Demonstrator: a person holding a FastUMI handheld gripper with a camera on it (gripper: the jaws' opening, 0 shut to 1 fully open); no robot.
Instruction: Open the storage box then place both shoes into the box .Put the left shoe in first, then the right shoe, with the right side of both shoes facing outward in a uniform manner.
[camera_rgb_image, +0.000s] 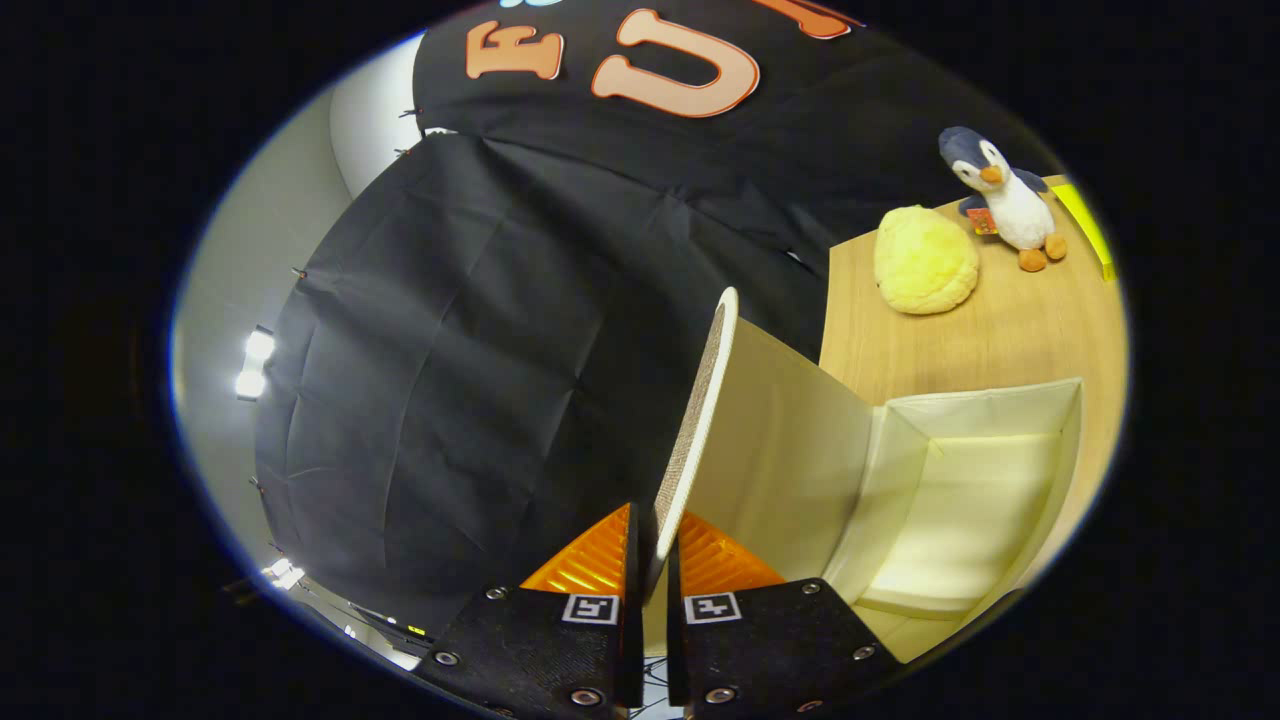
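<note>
The cream storage box (985, 500) stands open on the wooden table (1010, 340), its pale inside bare. Its lid (775, 440) is swung up nearly on edge, with the woven outer face turned toward the black cloth. My gripper (655, 545) is shut on the lid's edge: the rim runs up between the two orange fingers (592, 560), and both press on it. Beyond the fingers the lid's rounded rim rises toward the booth wall.
At the back of the table lie a yellow plush ball (925, 260) and a penguin plush toy (1005, 200). A yellow-green strip (1090, 225) marks the table's far edge. Black cloth hangs to the left, with bright lamps (255, 362) beside it.
</note>
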